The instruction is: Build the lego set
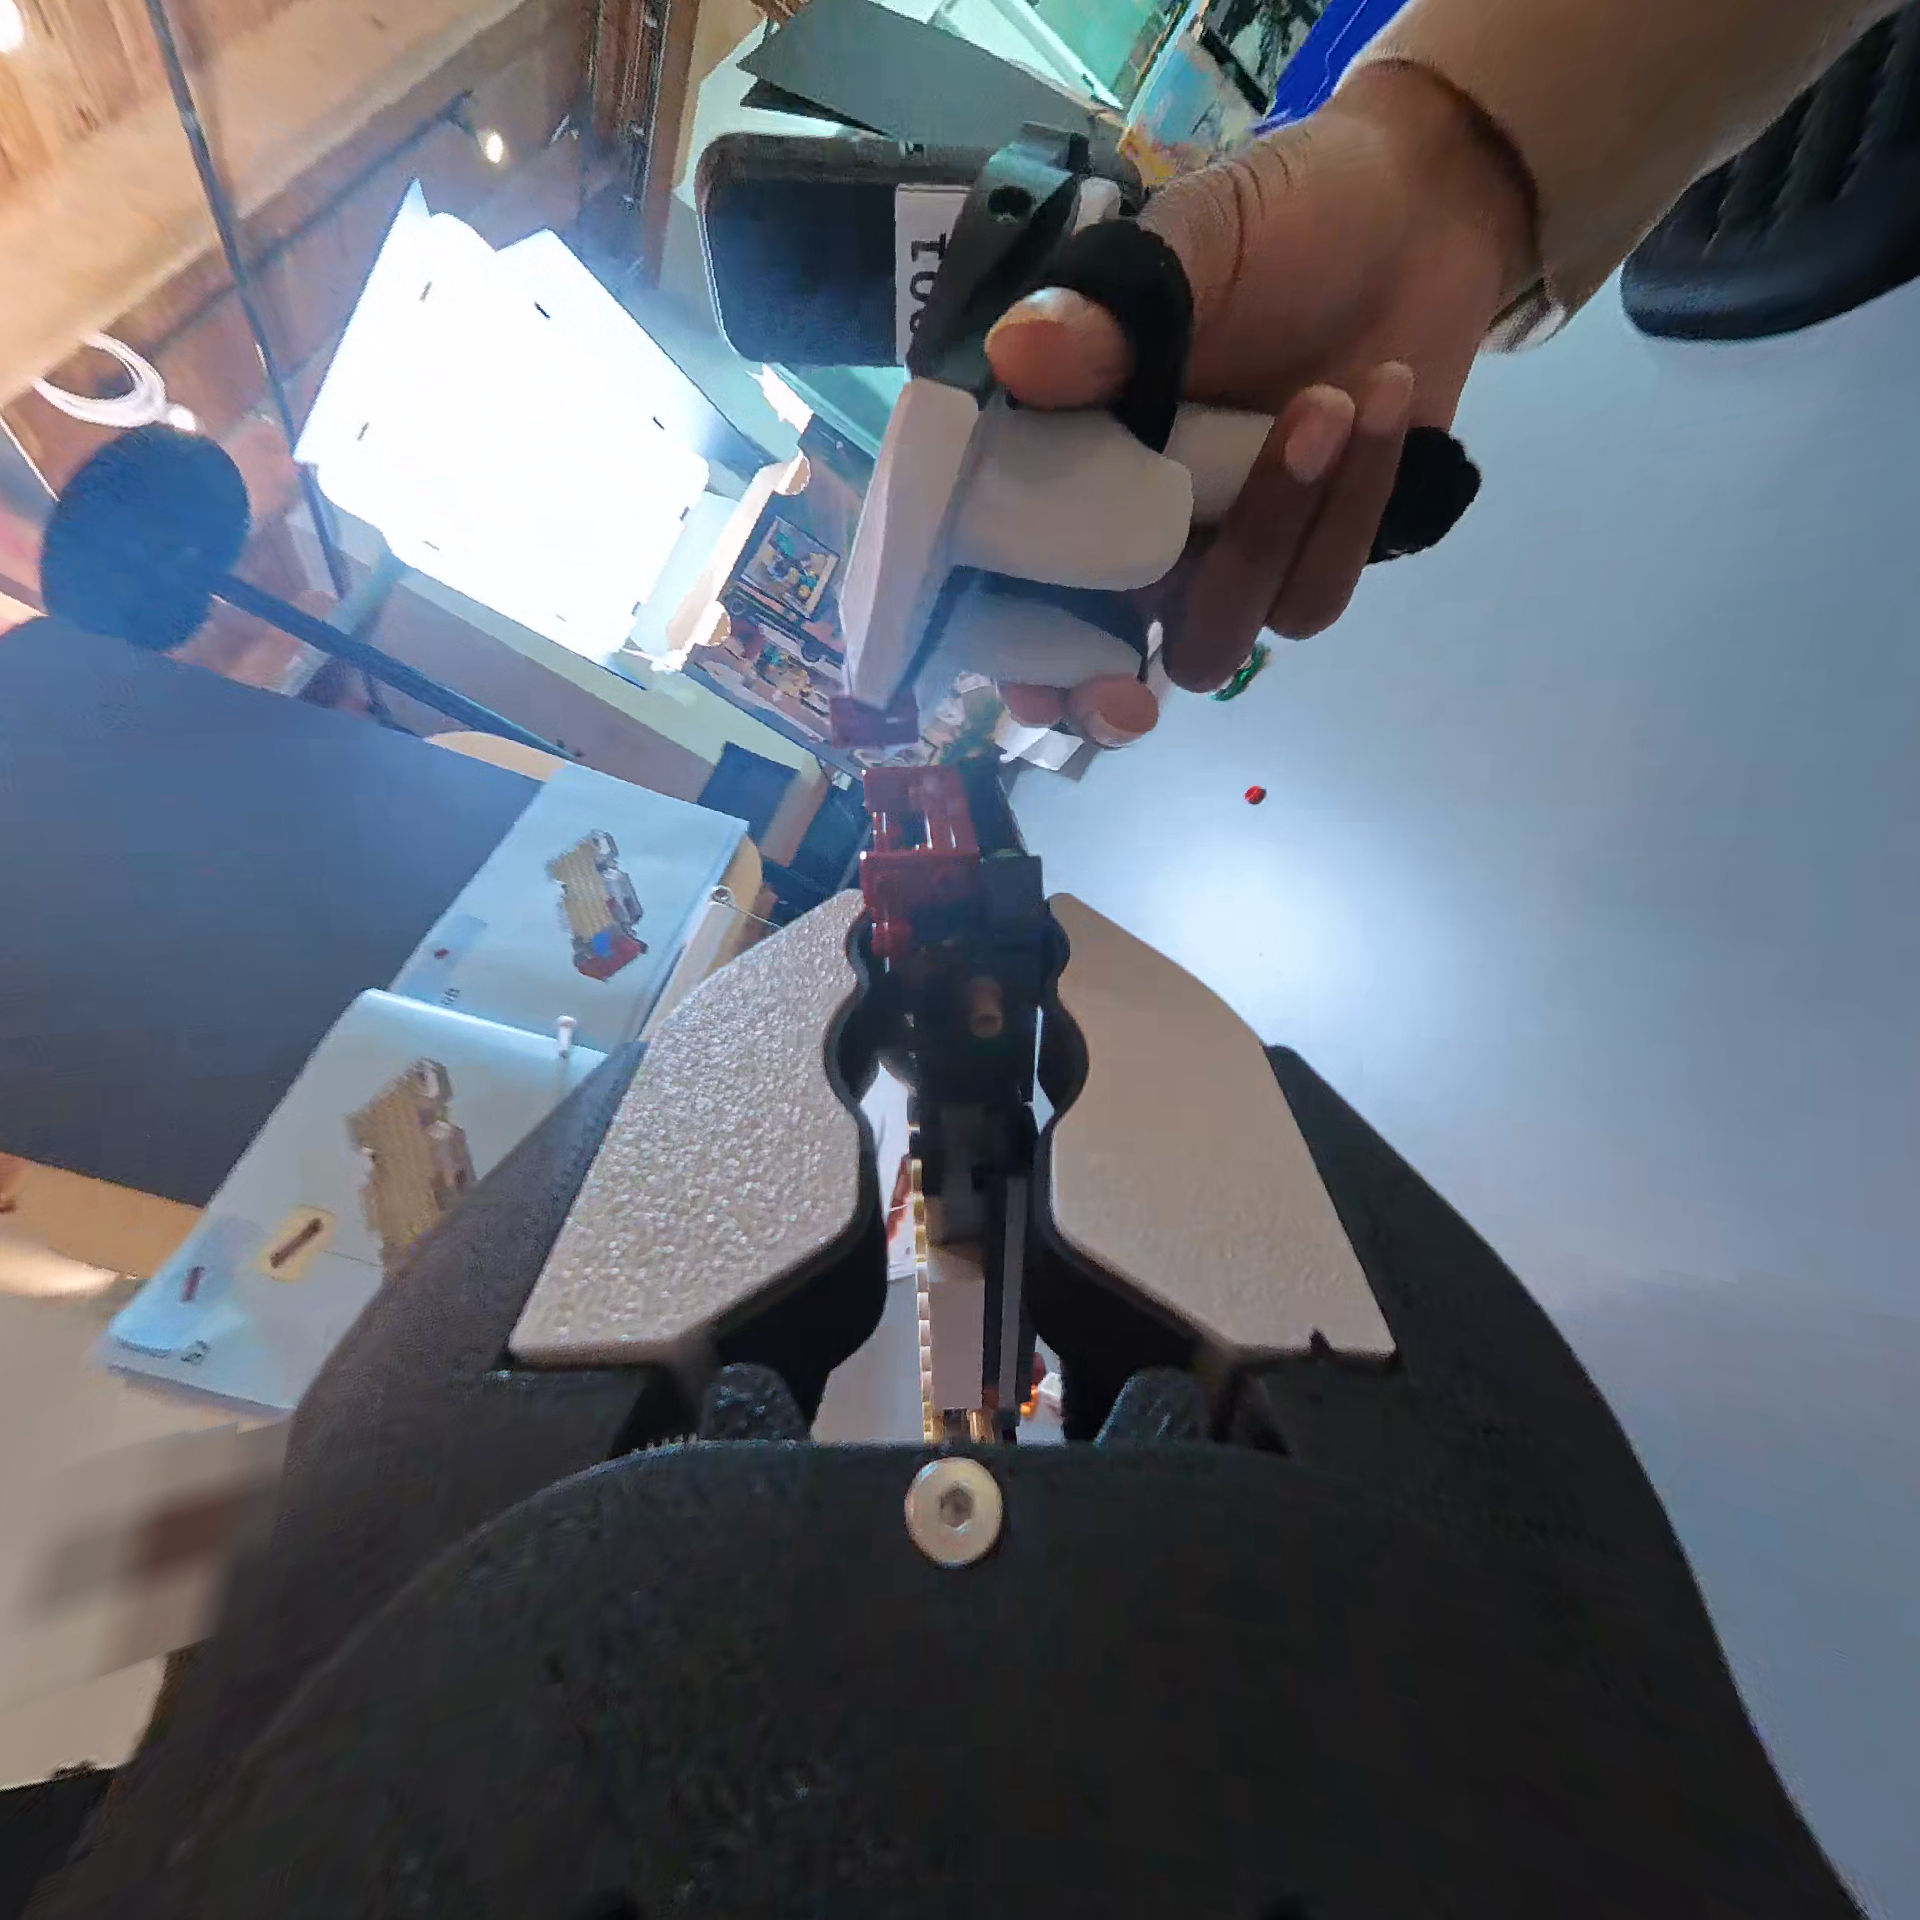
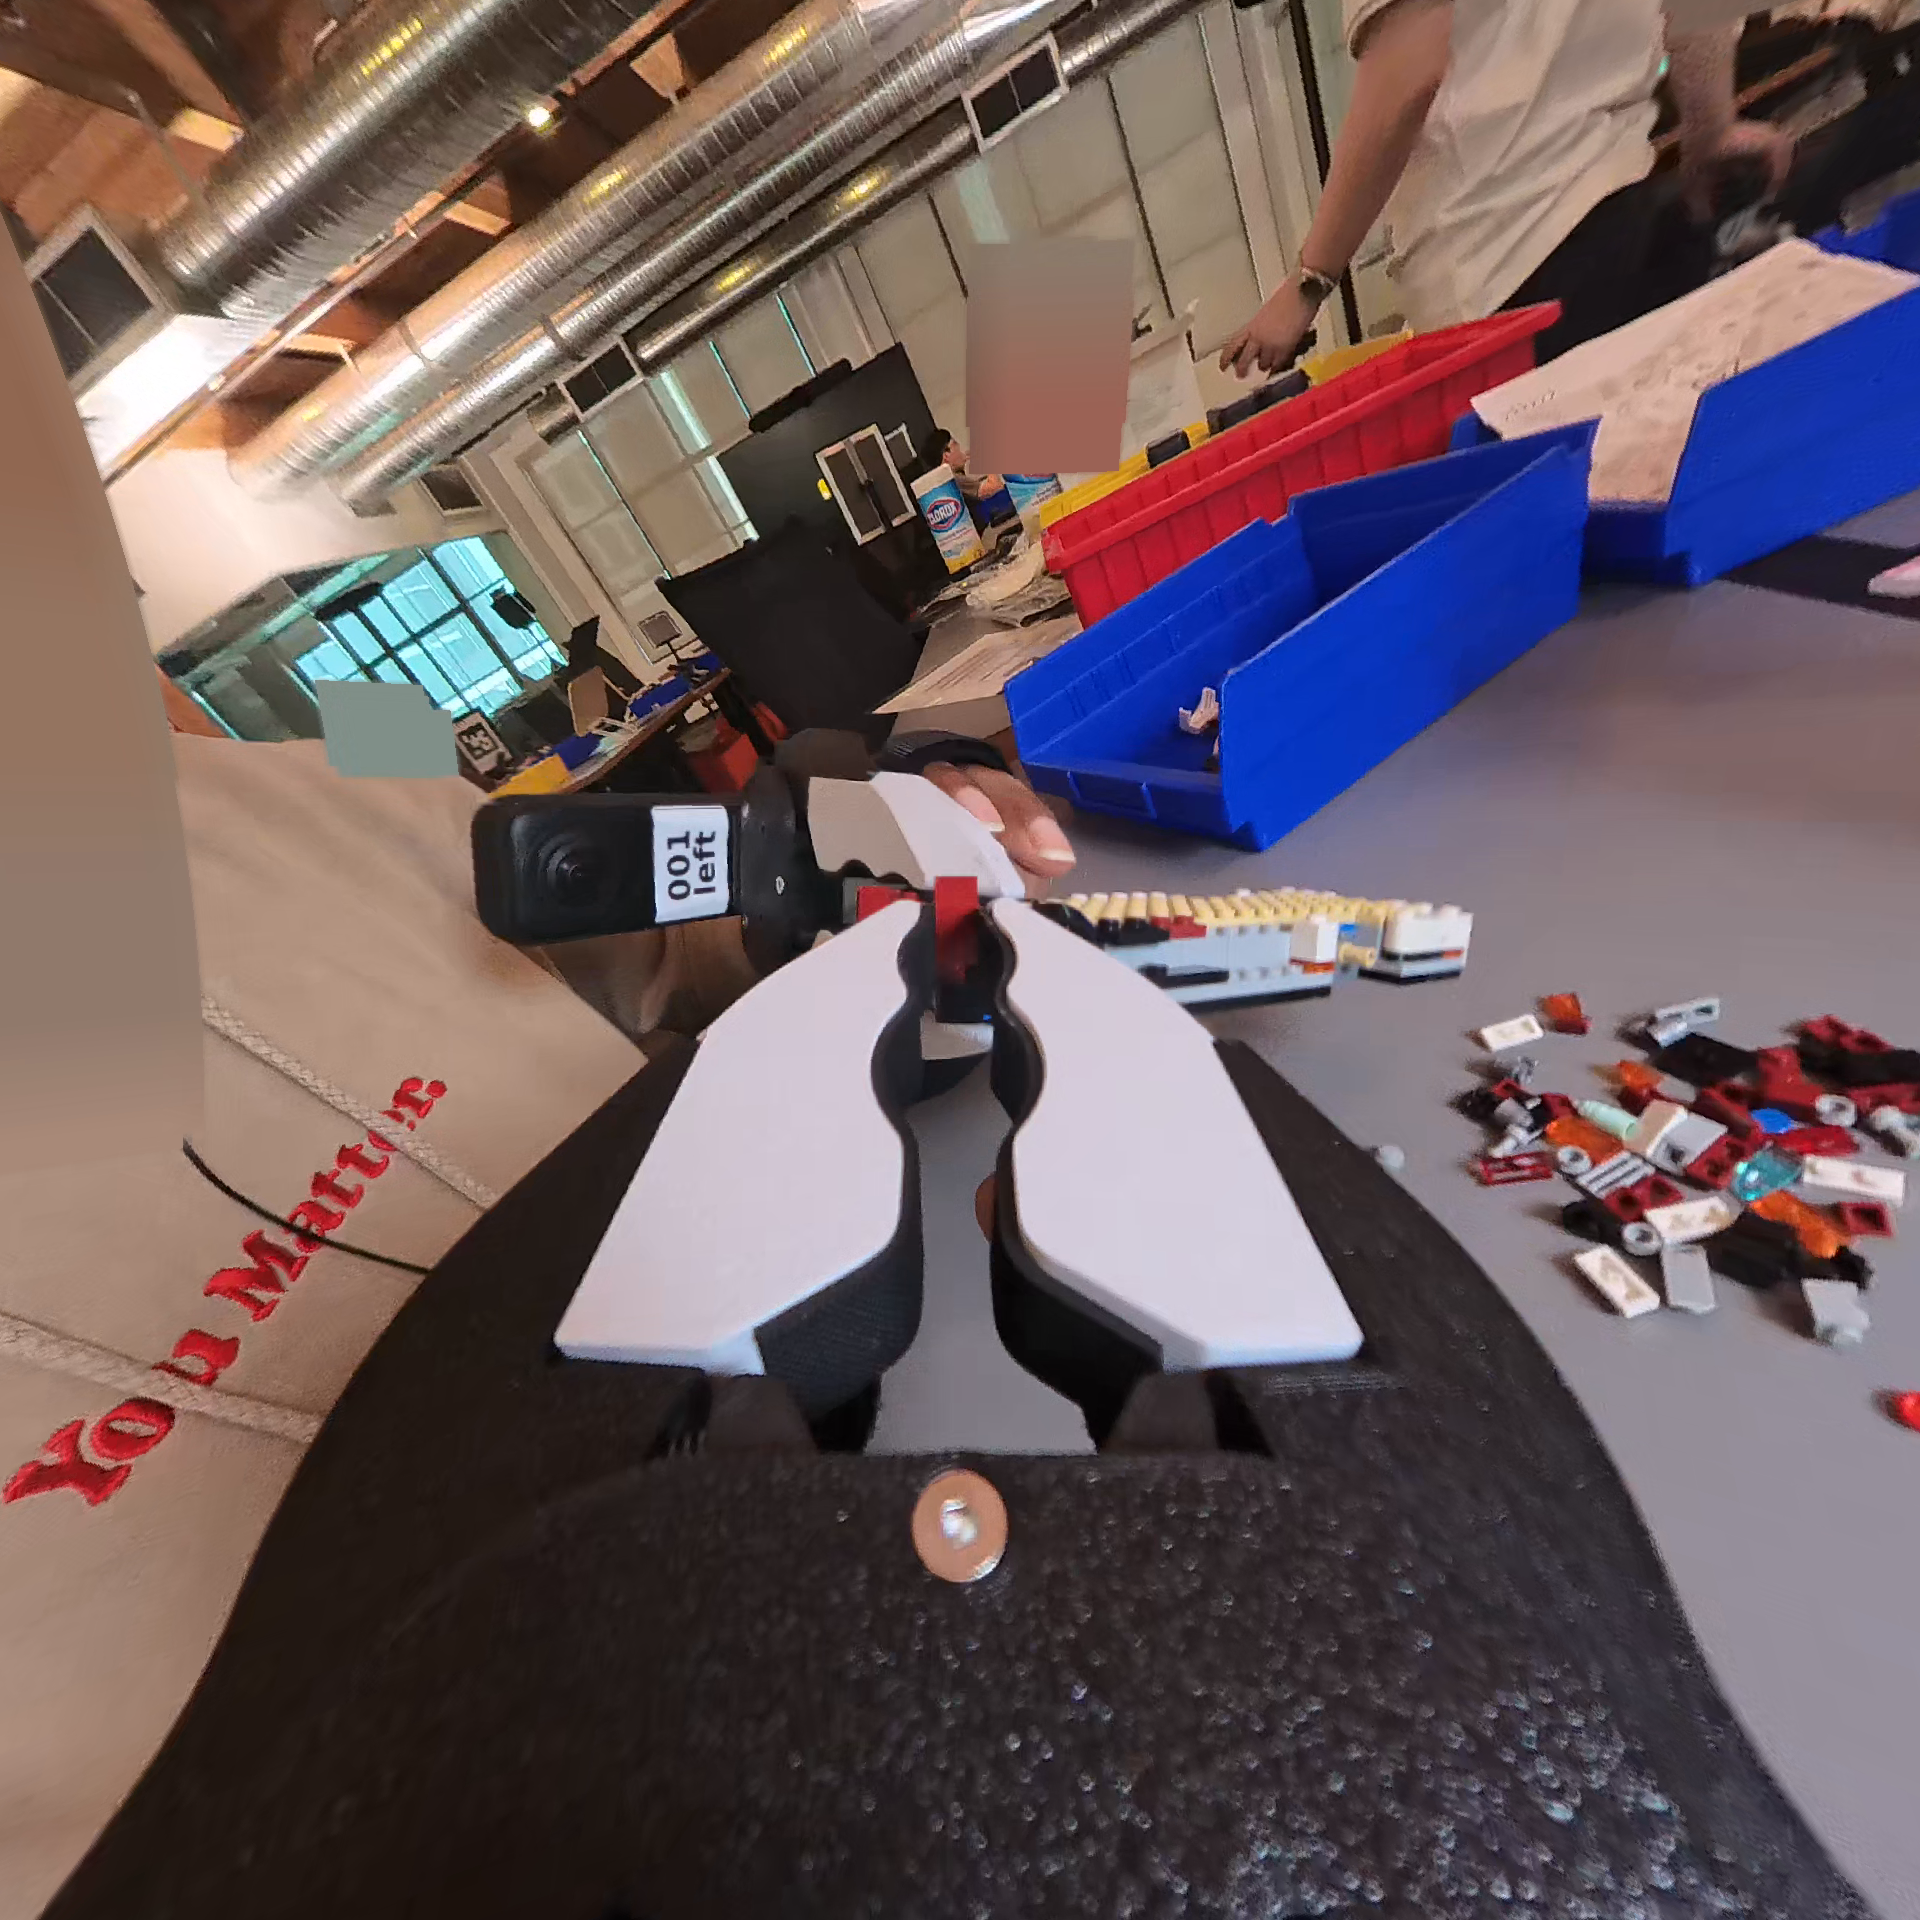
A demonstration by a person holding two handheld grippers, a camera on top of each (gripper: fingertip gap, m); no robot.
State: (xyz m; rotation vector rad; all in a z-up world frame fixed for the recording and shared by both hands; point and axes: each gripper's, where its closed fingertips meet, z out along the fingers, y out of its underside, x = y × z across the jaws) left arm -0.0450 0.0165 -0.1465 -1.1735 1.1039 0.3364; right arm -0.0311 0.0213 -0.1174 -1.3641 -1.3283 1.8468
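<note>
Ok, grey table [image 2: 1455, 831] first: smooth, matte, flat. Behind the brick model sits a blue bin [image 2: 1299, 665], hard moulded plastic w/ a ribbed rim. The brick model [image 2: 1299, 935] itself is long and low, lying on the table: tan studded top, grey and white sides, a red and black end.

My left gripper [image 1: 961, 920] is clamped on that red/black end, both pads pressing the sides, and the rest of the model runs back between the fingers toward the camera.

Left of the model in the left wrist view lies an open instruction booklet [image 1: 582, 935], glossy pages. Right of the model is a loose pile of pieces [image 2: 1714, 1164]: small, hard, shiny; red, black, white, clear orange.

Smallest: my right gripper [image 2: 956, 912], jaws narrow, pinches a small red piece [image 2: 954, 899] upright, right at the model's red end, approx touching. Can't tell if it's seated.
</note>
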